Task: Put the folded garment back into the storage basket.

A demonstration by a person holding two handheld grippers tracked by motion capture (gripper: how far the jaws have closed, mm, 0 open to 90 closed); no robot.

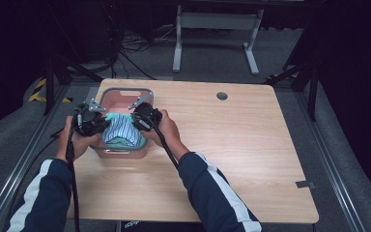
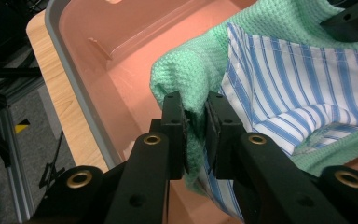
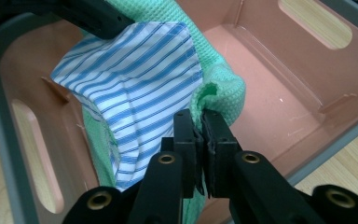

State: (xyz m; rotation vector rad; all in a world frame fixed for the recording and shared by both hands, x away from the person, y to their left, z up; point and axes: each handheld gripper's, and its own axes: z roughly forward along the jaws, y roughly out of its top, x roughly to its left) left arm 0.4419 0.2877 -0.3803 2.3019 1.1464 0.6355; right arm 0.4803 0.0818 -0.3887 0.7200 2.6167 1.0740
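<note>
A folded bundle [image 1: 121,129] of green waffle cloth [image 2: 186,65] and blue-and-white striped cloth [image 2: 289,88] hangs inside a pink basket [image 1: 125,90] with a grey rim, at the table's left. My left gripper [image 1: 101,123] is shut on the bundle's left edge, and in its own view the left gripper [image 2: 196,105] pinches green cloth over the striped layer. My right gripper [image 1: 137,121] holds the opposite edge. In the right gripper view the right gripper [image 3: 199,119] is shut on a green fold [image 3: 223,88] beside the striped cloth [image 3: 135,84]. The basket floor [image 3: 279,60] shows bare beyond the bundle.
The wooden table [image 1: 232,145] stretches to the right of the basket, with a round cable hole [image 1: 222,95] near its far edge. A white desk frame [image 1: 212,29] and cables stand on the floor behind. Both forearms in dark sleeves come in from the bottom.
</note>
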